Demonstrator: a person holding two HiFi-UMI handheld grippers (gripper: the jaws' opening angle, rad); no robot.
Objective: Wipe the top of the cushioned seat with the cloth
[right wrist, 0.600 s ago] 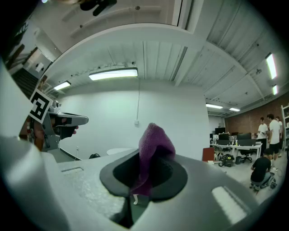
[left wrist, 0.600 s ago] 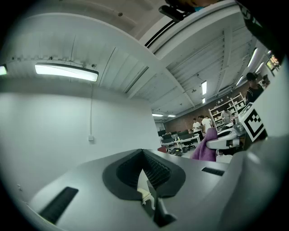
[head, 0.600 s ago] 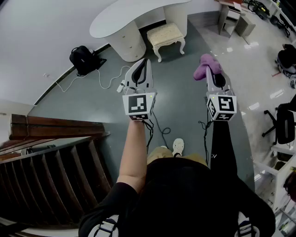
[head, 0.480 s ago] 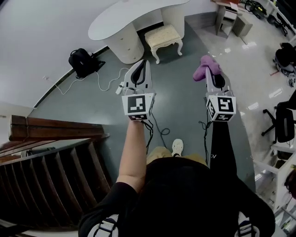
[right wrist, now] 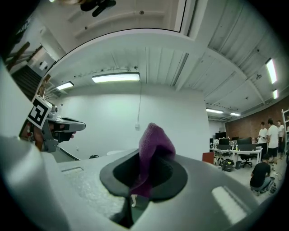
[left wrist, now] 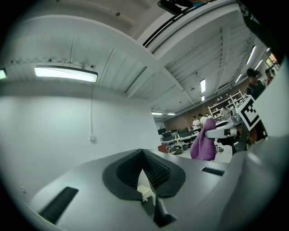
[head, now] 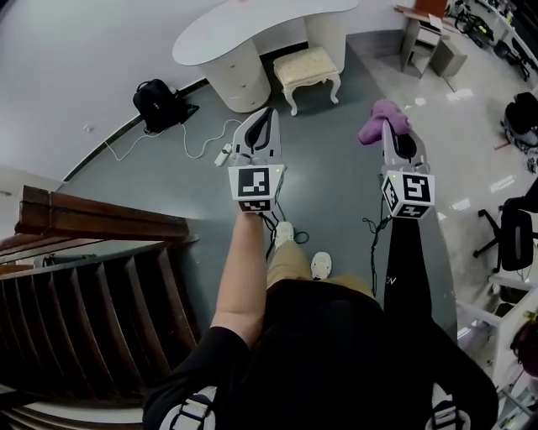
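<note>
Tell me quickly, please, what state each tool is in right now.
left tool: closed, holding nothing.
right tool: closed on the purple cloth.

White curved worktop [head: 252, 25] ahead of me, black backpack [head: 160, 105] by the wall, white cable [head: 197, 143] across the grey floor [head: 328, 176], wooden stairs [head: 92, 277] at my left, black office chair [head: 514, 235] at my right.

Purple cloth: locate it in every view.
Head view: purple cloth upper right, clamped in the right gripper tongs.
Left gripper view: cloth right of centre, draped at that gripper's tip.
Right gripper view: cloth dead centre, between the tongs.
Shared landmark: the white wall.
</note>
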